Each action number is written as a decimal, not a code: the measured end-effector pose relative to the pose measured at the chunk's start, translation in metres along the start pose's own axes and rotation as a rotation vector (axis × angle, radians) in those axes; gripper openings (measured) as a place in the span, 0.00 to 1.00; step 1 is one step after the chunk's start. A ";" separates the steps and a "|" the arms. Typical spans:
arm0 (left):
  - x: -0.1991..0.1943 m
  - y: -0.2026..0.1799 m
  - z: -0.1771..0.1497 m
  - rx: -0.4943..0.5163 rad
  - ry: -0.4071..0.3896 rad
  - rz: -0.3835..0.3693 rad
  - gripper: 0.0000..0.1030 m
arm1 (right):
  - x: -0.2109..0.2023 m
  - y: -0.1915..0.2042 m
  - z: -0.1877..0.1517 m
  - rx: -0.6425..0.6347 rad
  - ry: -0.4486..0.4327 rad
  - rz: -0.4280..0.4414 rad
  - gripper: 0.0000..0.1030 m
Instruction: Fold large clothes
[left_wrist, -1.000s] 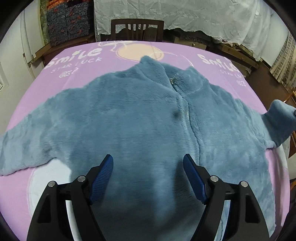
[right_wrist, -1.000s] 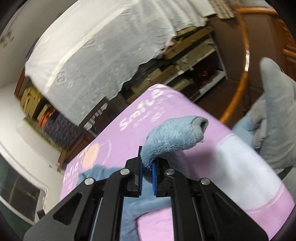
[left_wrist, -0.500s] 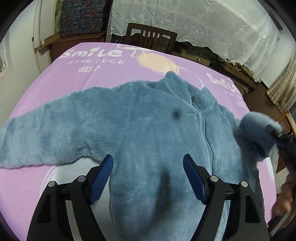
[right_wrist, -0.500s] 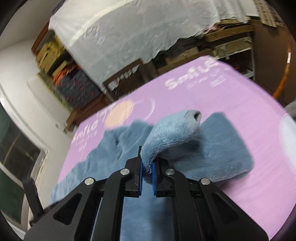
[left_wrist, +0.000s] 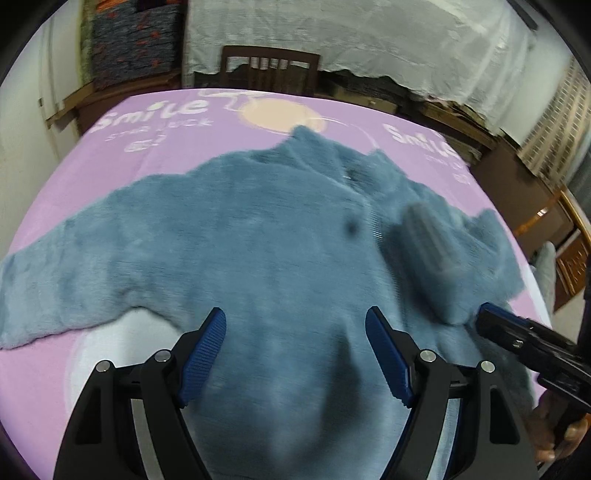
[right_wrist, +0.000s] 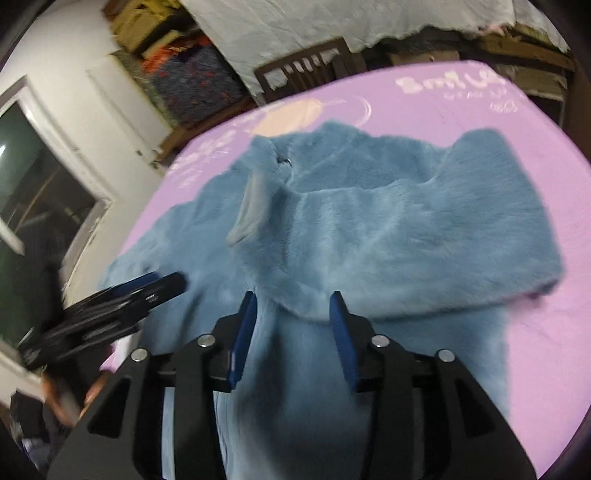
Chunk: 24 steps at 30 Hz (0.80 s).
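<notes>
Now the blue fleece jacket (left_wrist: 280, 251) lies spread front-up on the pink printed sheet (left_wrist: 122, 162), its collar toward the wooden chair (left_wrist: 269, 70) at the far edge. One sleeve (left_wrist: 70, 280) stretches out flat to the left side of the left wrist view; the other sleeve (right_wrist: 388, 236) is folded back across the chest, its cuff (right_wrist: 251, 206) near the zip. The left gripper (left_wrist: 295, 354) hangs over the lower body of the jacket, fingers spread wide with nothing between them. The right gripper (right_wrist: 291, 332) has its fingers parted too, with the folded sleeve's edge just ahead of the tips; through the motion blur it seems not to be pinching the fabric.
</notes>
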<state>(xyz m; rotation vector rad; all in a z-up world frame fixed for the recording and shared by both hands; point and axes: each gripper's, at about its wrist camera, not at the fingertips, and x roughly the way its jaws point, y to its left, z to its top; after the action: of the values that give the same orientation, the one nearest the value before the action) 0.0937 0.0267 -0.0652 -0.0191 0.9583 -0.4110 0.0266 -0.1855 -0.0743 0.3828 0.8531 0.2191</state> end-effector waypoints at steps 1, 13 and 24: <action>0.002 -0.007 0.000 0.009 0.017 -0.032 0.76 | -0.011 -0.003 -0.003 -0.013 -0.018 -0.007 0.39; 0.050 -0.056 0.026 -0.038 0.149 -0.188 0.74 | -0.088 -0.091 0.015 0.126 -0.203 0.029 0.31; 0.021 -0.072 0.052 0.002 0.028 -0.146 0.12 | -0.095 -0.128 0.014 0.224 -0.265 0.052 0.20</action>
<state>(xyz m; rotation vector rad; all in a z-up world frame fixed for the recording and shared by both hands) 0.1214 -0.0553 -0.0374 -0.0821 0.9875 -0.5476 -0.0186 -0.3378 -0.0536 0.6300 0.6080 0.1174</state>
